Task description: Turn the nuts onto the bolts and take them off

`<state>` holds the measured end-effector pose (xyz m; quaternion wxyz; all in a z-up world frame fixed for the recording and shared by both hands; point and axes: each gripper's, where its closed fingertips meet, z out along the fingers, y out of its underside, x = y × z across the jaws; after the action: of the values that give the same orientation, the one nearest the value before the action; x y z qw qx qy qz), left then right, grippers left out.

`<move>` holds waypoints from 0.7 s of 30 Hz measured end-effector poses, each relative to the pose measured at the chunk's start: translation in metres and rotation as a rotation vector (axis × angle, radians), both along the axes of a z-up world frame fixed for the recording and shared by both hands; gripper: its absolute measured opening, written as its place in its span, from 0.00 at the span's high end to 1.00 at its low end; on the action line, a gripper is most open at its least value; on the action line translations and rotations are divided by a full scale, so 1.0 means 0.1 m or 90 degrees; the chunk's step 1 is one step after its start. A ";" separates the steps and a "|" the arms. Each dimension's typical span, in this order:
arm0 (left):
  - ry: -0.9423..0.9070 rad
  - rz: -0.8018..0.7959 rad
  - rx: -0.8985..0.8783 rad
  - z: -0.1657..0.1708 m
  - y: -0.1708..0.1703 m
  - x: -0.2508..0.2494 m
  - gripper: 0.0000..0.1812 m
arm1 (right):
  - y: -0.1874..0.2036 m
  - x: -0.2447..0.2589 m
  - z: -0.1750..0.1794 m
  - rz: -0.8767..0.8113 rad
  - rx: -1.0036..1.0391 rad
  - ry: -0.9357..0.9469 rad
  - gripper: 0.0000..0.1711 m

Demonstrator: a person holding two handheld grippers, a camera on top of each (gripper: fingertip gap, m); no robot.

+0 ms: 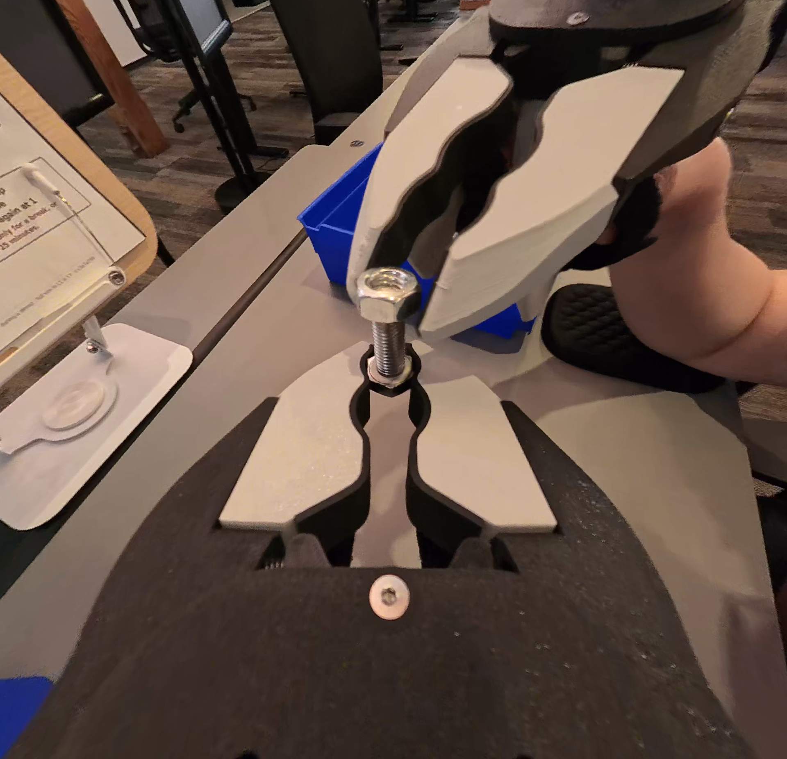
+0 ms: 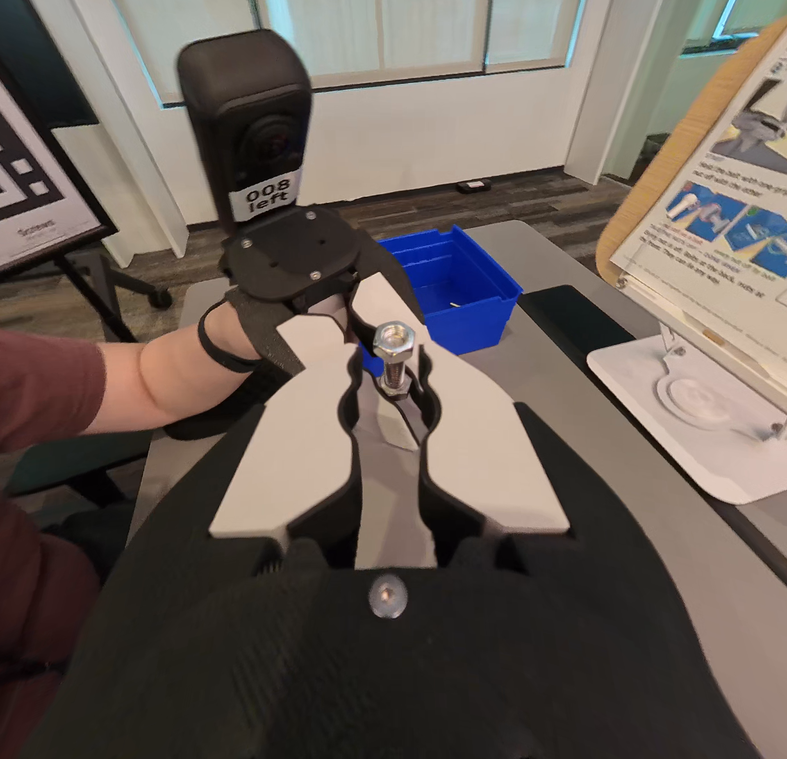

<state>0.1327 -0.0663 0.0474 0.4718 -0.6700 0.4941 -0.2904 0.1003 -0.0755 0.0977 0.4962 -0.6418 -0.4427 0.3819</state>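
A silver bolt (image 1: pixel 386 346) stands upright above the grey table, with a silver hex nut (image 1: pixel 388 297) on the top end of its thread. My left gripper (image 1: pixel 388 370) is shut on the bolt's hex head at the bottom. My right gripper (image 1: pixel 394 299) comes down from the upper right, its jaws on either side of the nut. In the right wrist view the nut (image 2: pixel 394 341) and bolt (image 2: pixel 392 372) sit between my right gripper's (image 2: pixel 392 361) tips, with a thin gap on the nut's left side. My left gripper (image 2: pixel 395 393) reaches in from the left.
A blue bin (image 1: pixel 332 231) stands just behind the bolt, and also shows in the right wrist view (image 2: pixel 460 295). An instruction board on a white base (image 2: pixel 681 410) stands at the table's side. A black pad (image 1: pixel 617 338) lies under the person's forearm. The grey table (image 1: pixel 596 483) ends near chairs. The gap from one gripper's tips to the other's is roughly 5 cm.
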 end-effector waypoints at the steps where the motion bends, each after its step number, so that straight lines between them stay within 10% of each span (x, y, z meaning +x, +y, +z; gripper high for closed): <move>1: -0.007 -0.014 -0.004 0.02 -0.03 0.00 0.93 | -0.04 0.01 0.03 0.018 0.013 0.000 0.81; 21: -0.009 -0.188 0.005 0.08 -0.51 0.14 0.93 | -0.45 0.10 0.12 0.228 0.093 0.022 0.89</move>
<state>0.1469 -0.1175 0.0556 0.4302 -0.5862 0.5852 -0.3591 0.1105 -0.1203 0.1098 0.4732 -0.5086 -0.5677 0.4418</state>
